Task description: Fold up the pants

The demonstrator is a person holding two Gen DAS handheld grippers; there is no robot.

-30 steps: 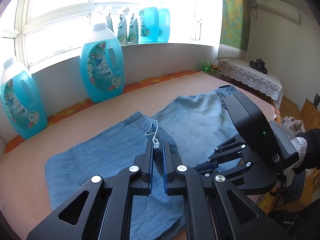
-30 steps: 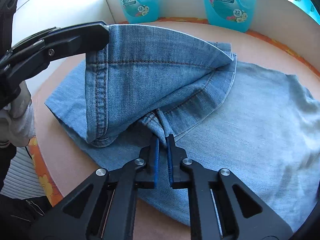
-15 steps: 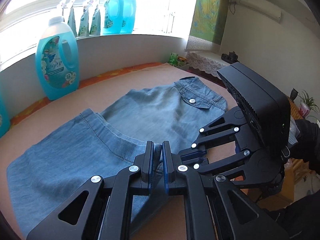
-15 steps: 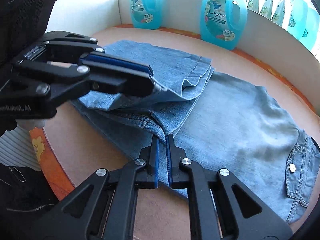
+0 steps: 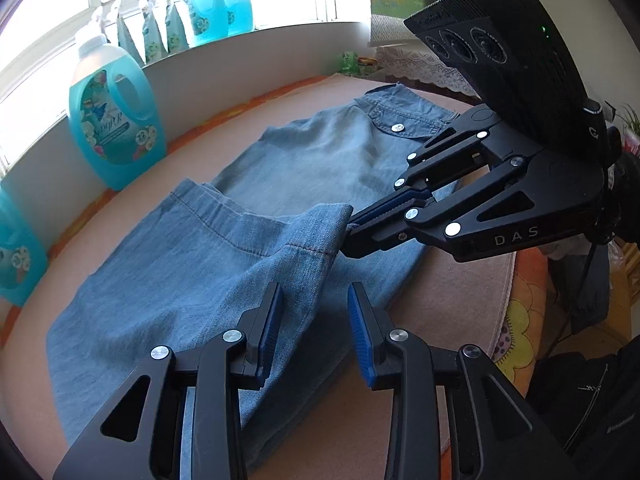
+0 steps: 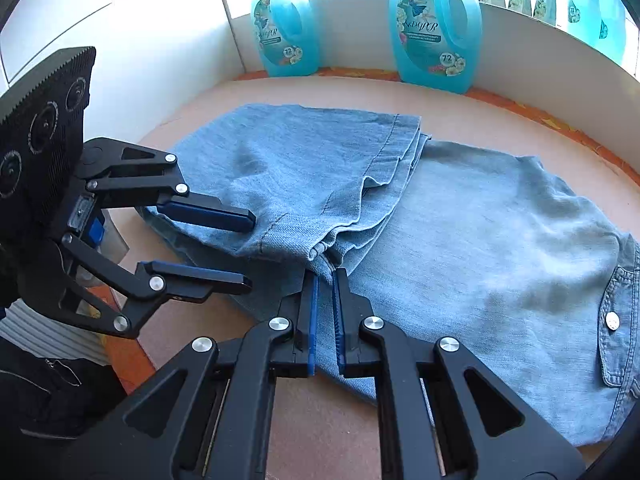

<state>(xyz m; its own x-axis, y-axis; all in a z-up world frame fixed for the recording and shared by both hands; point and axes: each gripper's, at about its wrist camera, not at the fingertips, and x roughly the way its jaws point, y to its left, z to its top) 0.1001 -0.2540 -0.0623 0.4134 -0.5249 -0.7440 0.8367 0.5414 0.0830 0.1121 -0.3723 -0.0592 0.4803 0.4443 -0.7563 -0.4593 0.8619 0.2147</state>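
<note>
One pants [image 6: 472,240] hem, right tongs [image 6: 325,280]

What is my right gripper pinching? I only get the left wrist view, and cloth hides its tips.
Observer: The right gripper is shut on a bunched hem corner of the pants.
Operator: Is the bottle cut off at my edge like the big one?
Observer: Yes. The corner bottle and the big bottle both show whole in the right wrist view: same blue, each marked 72.
Operator: What's next to them?
Observer: A white wall meets the ledge right beside the corner bottle.
</note>
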